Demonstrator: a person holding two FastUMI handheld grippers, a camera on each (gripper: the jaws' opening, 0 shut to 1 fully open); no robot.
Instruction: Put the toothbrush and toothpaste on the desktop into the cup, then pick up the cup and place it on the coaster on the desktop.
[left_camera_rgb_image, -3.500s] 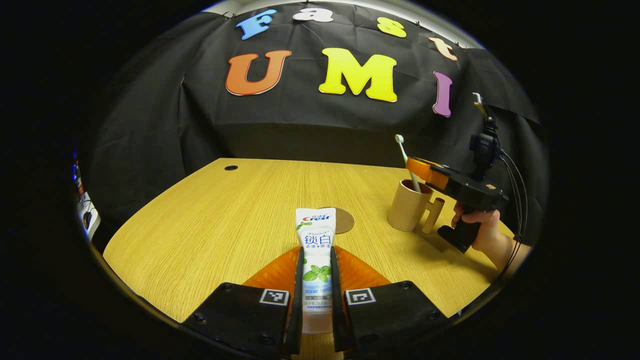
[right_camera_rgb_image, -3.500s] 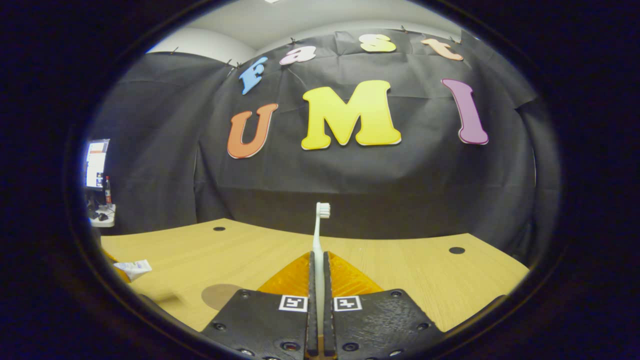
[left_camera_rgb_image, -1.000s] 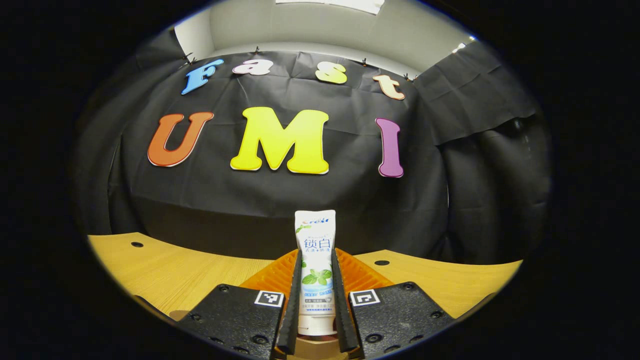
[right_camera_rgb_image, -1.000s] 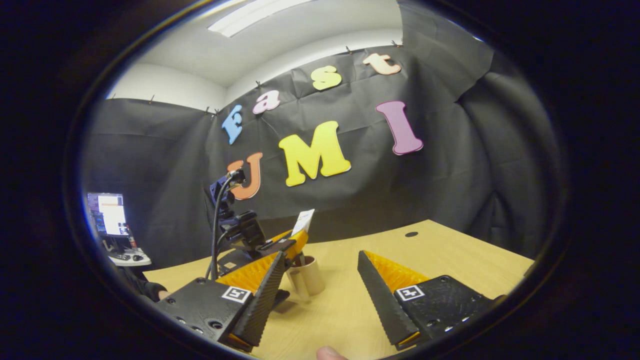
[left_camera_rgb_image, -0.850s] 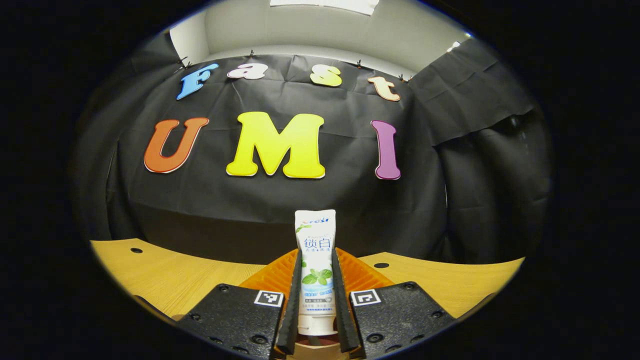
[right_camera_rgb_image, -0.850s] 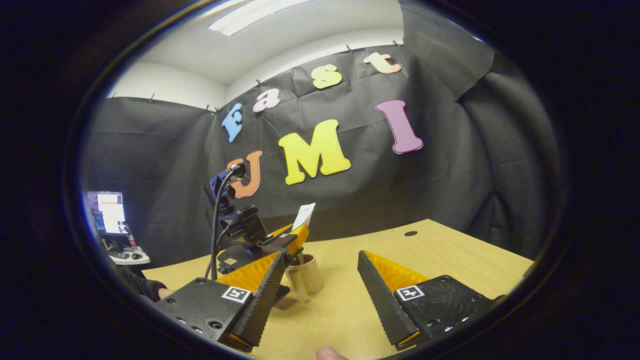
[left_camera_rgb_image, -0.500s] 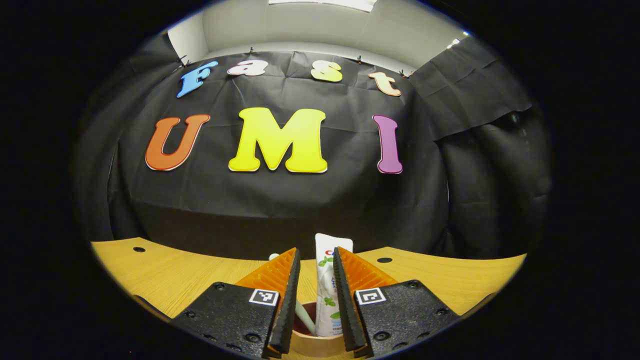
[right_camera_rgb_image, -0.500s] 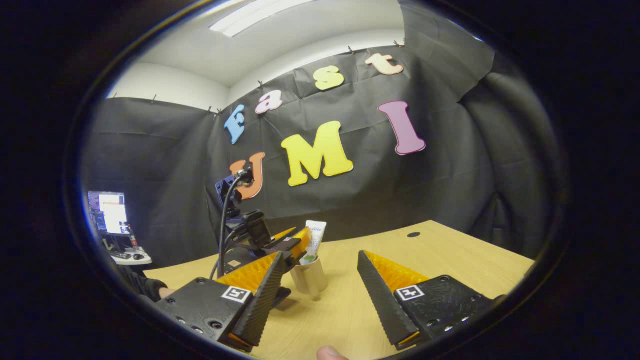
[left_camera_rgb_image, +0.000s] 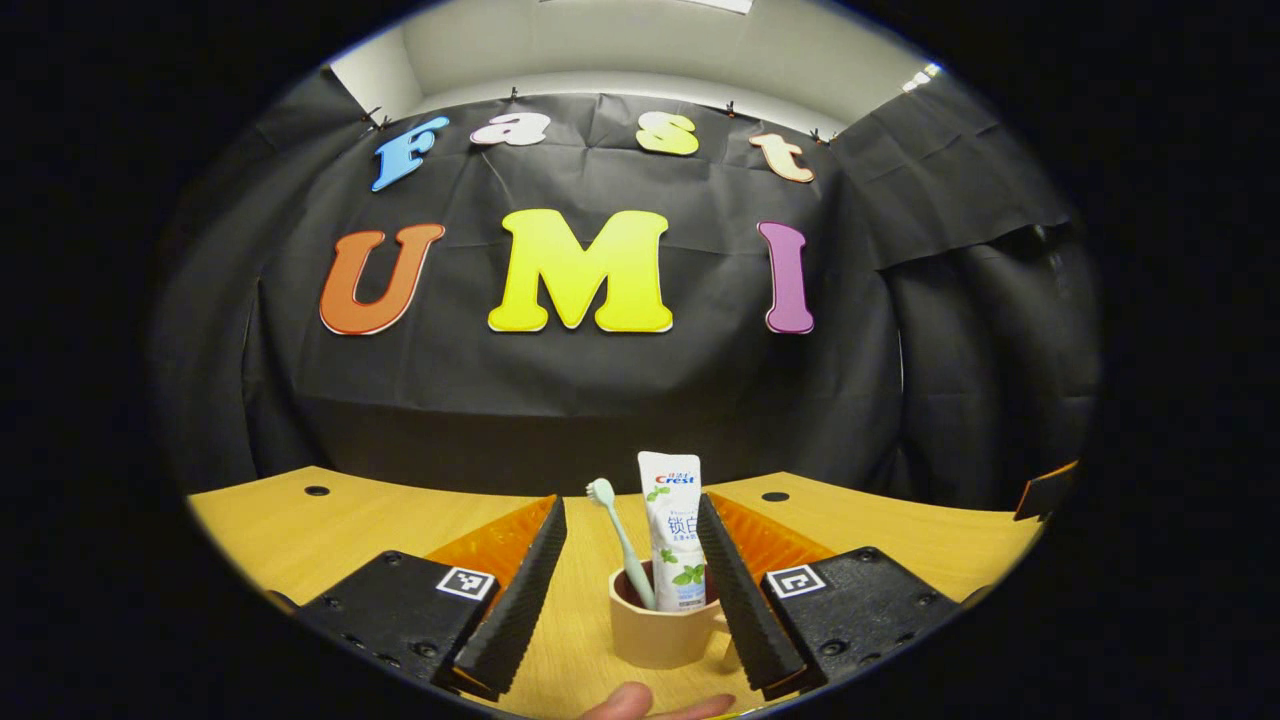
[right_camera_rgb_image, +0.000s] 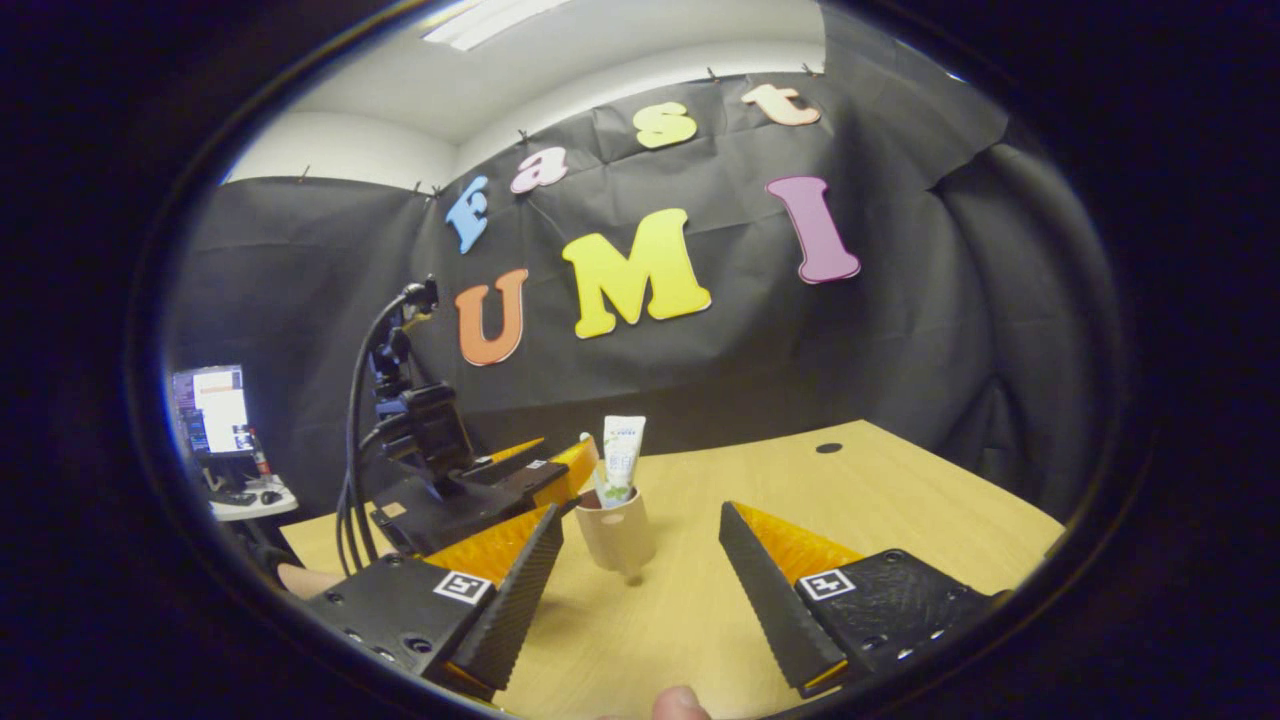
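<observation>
left gripper (left_camera_rgb_image: 628, 560) now spread, toothpaste tube (left_camera_rgb_image: 674, 530) released beside toothbrush (left_camera_rgb_image: 620, 540) in cup (left_camera_rgb_image: 660, 635) | right gripper (right_camera_rgb_image: 640, 575) apart, empty | next: cup to coaster

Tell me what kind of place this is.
Probably a staged recording booth in an office, not a home: black cloth wall behind a bare wooden desk, a computer workstation off to the side, and ceiling strip lighting.
</observation>
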